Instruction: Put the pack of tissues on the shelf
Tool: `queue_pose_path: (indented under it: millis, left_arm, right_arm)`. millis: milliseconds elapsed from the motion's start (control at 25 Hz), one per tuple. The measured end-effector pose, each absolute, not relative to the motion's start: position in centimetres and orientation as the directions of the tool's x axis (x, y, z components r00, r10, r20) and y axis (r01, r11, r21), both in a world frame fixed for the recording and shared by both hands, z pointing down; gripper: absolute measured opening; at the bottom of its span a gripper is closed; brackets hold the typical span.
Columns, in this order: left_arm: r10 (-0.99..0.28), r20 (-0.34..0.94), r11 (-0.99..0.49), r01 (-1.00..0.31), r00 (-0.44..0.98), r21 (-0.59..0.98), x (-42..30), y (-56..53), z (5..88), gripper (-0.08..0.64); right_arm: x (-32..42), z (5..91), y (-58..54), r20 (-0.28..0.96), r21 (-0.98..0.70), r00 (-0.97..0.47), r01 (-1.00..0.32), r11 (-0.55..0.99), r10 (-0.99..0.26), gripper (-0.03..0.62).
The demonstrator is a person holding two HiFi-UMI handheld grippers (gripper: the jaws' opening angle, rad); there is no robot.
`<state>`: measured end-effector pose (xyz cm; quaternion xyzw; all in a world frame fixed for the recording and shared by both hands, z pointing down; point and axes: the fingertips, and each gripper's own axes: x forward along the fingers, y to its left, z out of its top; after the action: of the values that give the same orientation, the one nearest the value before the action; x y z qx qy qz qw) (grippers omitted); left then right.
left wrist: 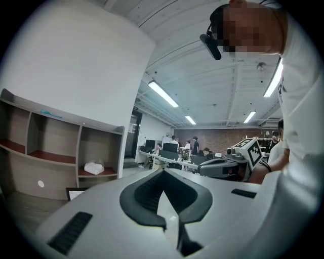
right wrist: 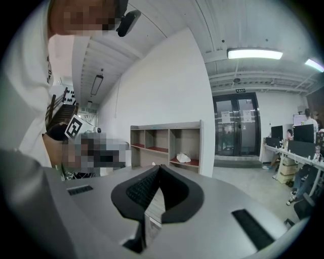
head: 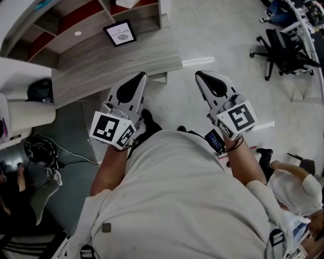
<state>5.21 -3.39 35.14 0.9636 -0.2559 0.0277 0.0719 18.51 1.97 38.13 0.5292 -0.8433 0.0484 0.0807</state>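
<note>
The pack of tissues (head: 126, 3) is a white, crumpled packet lying on a red board of the wooden shelf (head: 61, 30) at the top of the head view. It also shows in the rightmost compartment in the left gripper view (left wrist: 94, 167) and the right gripper view (right wrist: 183, 158). My left gripper (head: 140, 76) and right gripper (head: 199, 75) are held side by side in front of the person's body, well short of the shelf. Both are shut with nothing between the jaws, as the left gripper (left wrist: 163, 172) and right gripper (right wrist: 160, 167) close-ups confirm.
A curved grey wooden counter (head: 111, 66) runs in front of the shelf, with a framed sign (head: 120, 33) on it. A black office chair (head: 283, 50) stands at the far right. Cables and a bag (head: 38, 152) lie at the left. Another person (head: 293, 187) sits at the lower right.
</note>
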Motion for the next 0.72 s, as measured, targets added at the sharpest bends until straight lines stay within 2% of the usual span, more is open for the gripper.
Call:
queue_pose_path:
  millis: [360, 720]
  left_arm:
    - [-0.520, 0.082, -0.845, -0.526, 0.850, 0.096, 9.2, 4.7, 34.8, 0.015]
    - [-0.570, 0.086, -0.812, -0.577, 0.817, 0.088, 8.6, 10.1, 34.5, 0.015]
  right_arm:
    - [21.4, 38.0, 9.3, 0.158, 0.007, -0.494, -0.865, 0.501, -0.855, 0.020]
    - [20.7, 37.9, 13.7, 0.146, 0.004, -0.558, -0.825, 0.565, -0.817, 0.020]
